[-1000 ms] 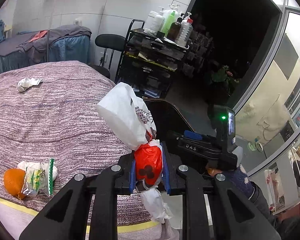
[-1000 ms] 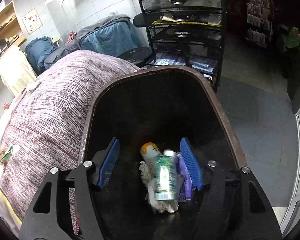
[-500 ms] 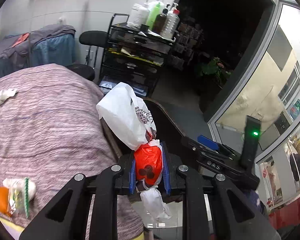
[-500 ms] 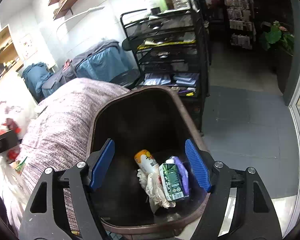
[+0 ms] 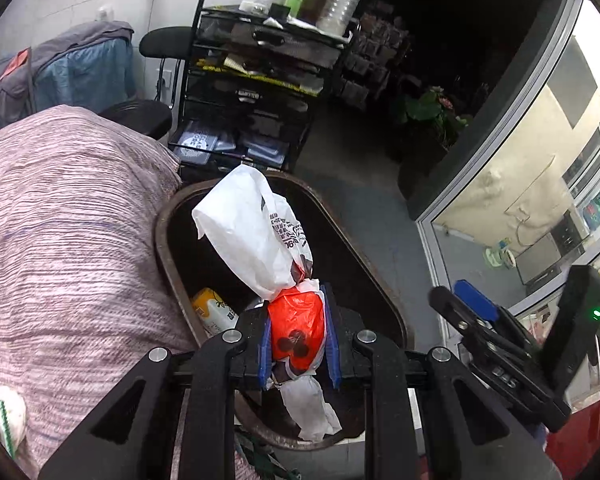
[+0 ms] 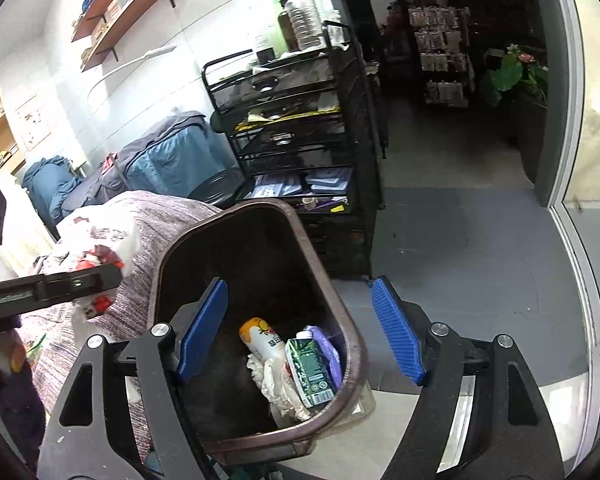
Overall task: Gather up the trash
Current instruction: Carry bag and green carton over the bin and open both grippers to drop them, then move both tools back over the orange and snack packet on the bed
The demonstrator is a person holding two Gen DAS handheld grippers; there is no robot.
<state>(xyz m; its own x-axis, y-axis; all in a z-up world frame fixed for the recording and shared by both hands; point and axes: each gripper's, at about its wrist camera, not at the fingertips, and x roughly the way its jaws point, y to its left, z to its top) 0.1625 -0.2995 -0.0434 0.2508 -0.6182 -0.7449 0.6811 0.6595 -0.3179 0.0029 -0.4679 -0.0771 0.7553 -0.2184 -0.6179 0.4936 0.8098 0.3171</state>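
Note:
My left gripper (image 5: pixel 297 330) is shut on a white and red plastic bag (image 5: pixel 260 240) and holds it over the brown trash bin (image 5: pixel 384 292). The bin (image 6: pixel 340 328) holds a yellow-white bottle (image 6: pixel 260 338), a green carton (image 6: pixel 310 368), a purple wrapper (image 6: pixel 328 346) and crumpled paper (image 6: pixel 276 384). My right gripper (image 6: pixel 300 330) is open and empty above the bin's right rim. It shows at the right in the left wrist view (image 5: pixel 472 312). The left gripper with the bag (image 6: pixel 100 252) shows at the left in the right wrist view.
A bed with a pink striped cover (image 5: pixel 60 240) lies left of the bin, with a green-white wrapper (image 5: pixel 4 412) at its near edge. A black wire cart (image 5: pixel 260 80) with bottles stands behind the bin. A glass door (image 5: pixel 540 160) is at the right.
My left gripper has carried the bag rightward from over the bed to above the bin. My right gripper has drawn back and to the right, from inside the bin to above its rim.

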